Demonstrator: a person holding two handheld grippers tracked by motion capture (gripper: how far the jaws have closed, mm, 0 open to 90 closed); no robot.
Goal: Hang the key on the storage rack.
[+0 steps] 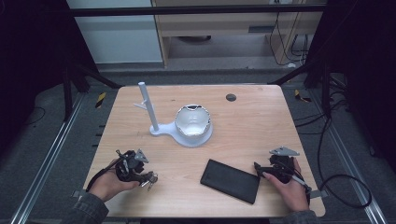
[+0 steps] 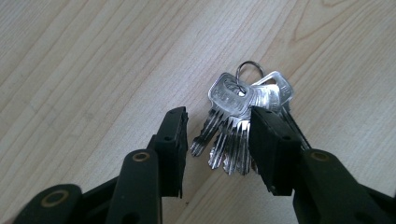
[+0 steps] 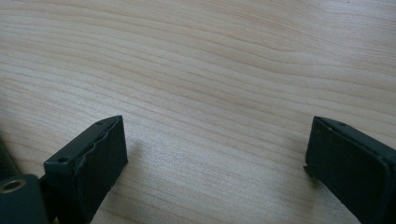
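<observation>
At the desk's near left corner, the left gripper is straddling a bunch of silver metal keys on a steel ring, jaws half-closed around the blades but not yet pinching, apparently lining up a pick. The right gripper is idling wide open over bare wood near the right edge, beside a black rectangular case.

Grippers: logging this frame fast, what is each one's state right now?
Left gripper: open, jaws astride the bunch of silver metal keys on a ring, one pad still clear.
Right gripper: open wide, holding nothing.

Soft overhead light brightens my table, while the room's edges fall dark. My keys glint sharply; my close jaws look blurred, casting faint shadows.
</observation>
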